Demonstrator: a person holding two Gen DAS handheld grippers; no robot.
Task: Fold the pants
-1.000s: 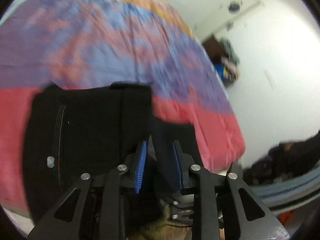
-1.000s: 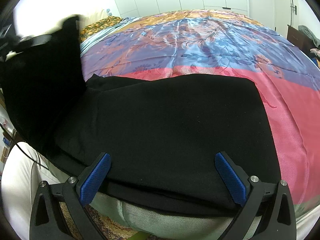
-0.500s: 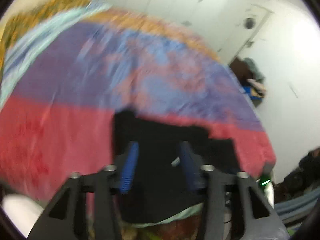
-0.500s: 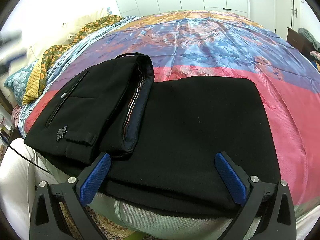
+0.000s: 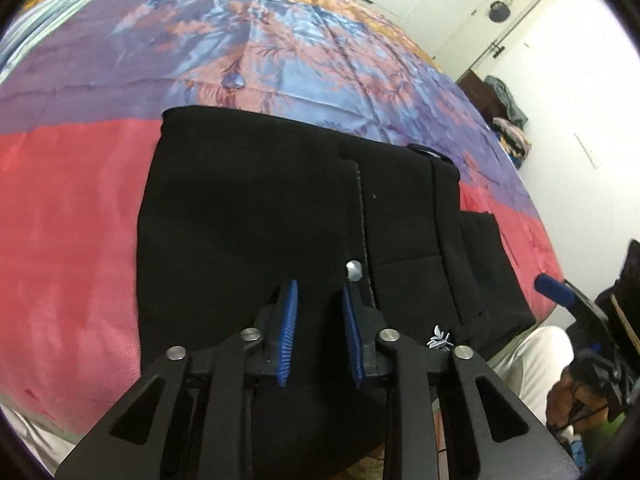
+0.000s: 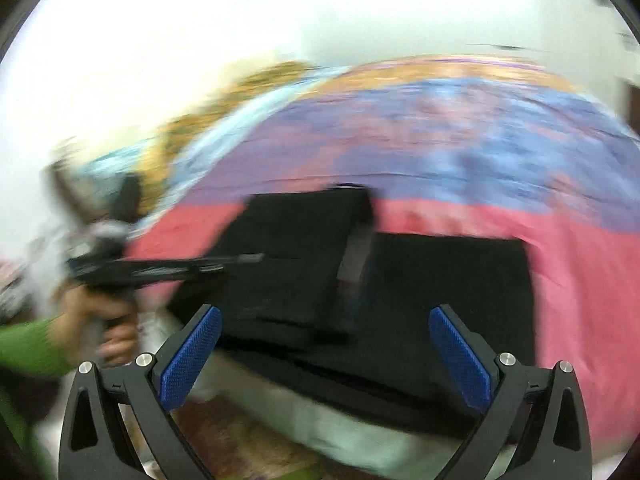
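The black pants (image 5: 248, 216) lie folded on the bed, with the waist part and its silver button (image 5: 353, 270) folded on top. My left gripper (image 5: 318, 322) hovers just above the near edge of the pants, its blue pads a narrow gap apart with nothing between them. In the blurred right wrist view the pants (image 6: 432, 300) lie at the bed's near edge, with the folded top layer (image 6: 292, 256) on the left. My right gripper (image 6: 322, 354) is wide open and empty, above the bed's edge. The left gripper (image 6: 240, 259) reaches in from the left there.
The bedspread (image 5: 72, 208) is red near me, purple, blue and orange further back. A white wall and a door stand at the right, with a dark shelf holding clothes (image 5: 508, 120). The other gripper's blue pad (image 5: 554, 285) shows at the right bed edge.
The left gripper laid the waist part over the legs, let go and drew back to the near edge. The right gripper has pulled back and up, staying open.
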